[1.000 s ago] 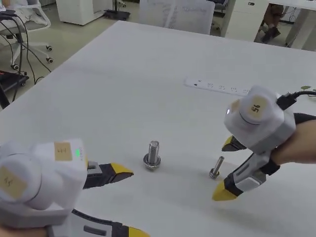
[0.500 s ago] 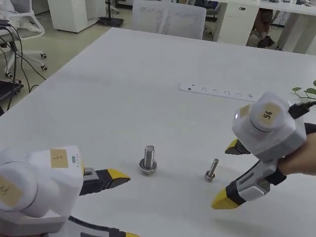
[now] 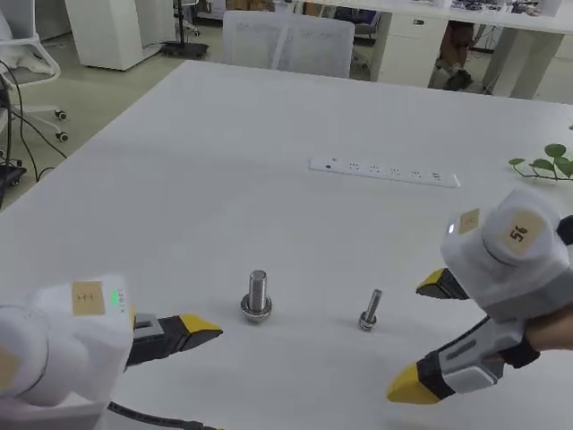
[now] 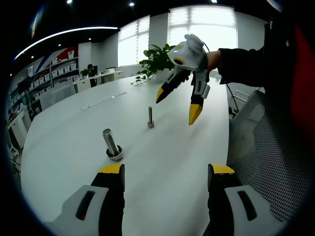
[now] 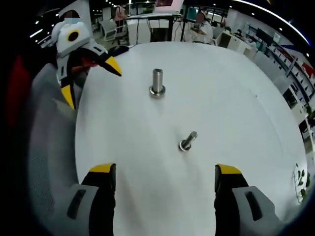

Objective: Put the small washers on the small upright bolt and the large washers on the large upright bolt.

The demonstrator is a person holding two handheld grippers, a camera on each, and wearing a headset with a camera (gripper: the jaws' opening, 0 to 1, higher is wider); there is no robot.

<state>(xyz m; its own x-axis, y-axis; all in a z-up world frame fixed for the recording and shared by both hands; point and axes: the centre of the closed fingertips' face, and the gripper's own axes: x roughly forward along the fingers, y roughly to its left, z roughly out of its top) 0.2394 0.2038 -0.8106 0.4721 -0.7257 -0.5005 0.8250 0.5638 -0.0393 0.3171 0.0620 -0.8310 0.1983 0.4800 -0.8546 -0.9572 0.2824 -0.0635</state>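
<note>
- Since a second ago, the right gripper (image 3: 407, 339) has backed away from the small bolt (image 3: 369, 311). Its lower yellow tip was just beside the bolt then, and now bare table shows between them.
- The left gripper (image 4: 167, 169) is nearest, low on the left in the head view. Its jaws are spread wide and hold nothing.
- On its white body is a tan sticker with faint marks too small to read. A little green light glows beside the sticker.
- The large bolt (image 3: 256, 300) stands straight up just ahead of the left gripper's yellow tip, near it but not touching. A shiny ring sits round its foot. I cannot tell if the ring is a washer or the bolt's own head.
- The small bolt stands to the right of the large bolt, apart from it, between the large bolt and the right gripper. It has a small ring at its foot too.
- The right gripper's jaws are also wide apart and empty. In the right gripper view the small bolt is ahead, between the two jaws, and the large bolt is farther on.
- A round yellow sticker on top of the right gripper has a two-figure number with a 5 in it. I cannot read the other figure.
- Both bolts stand on a white table (image 3: 224, 161).
- Farther back a white power strip (image 3: 385, 170) lies flat on the table, well beyond the bolts.
- Green plant leaves (image 3: 546, 163) show at the right edge.
- Past the far edge of the table is a white chair (image 3: 286, 43).
</note>
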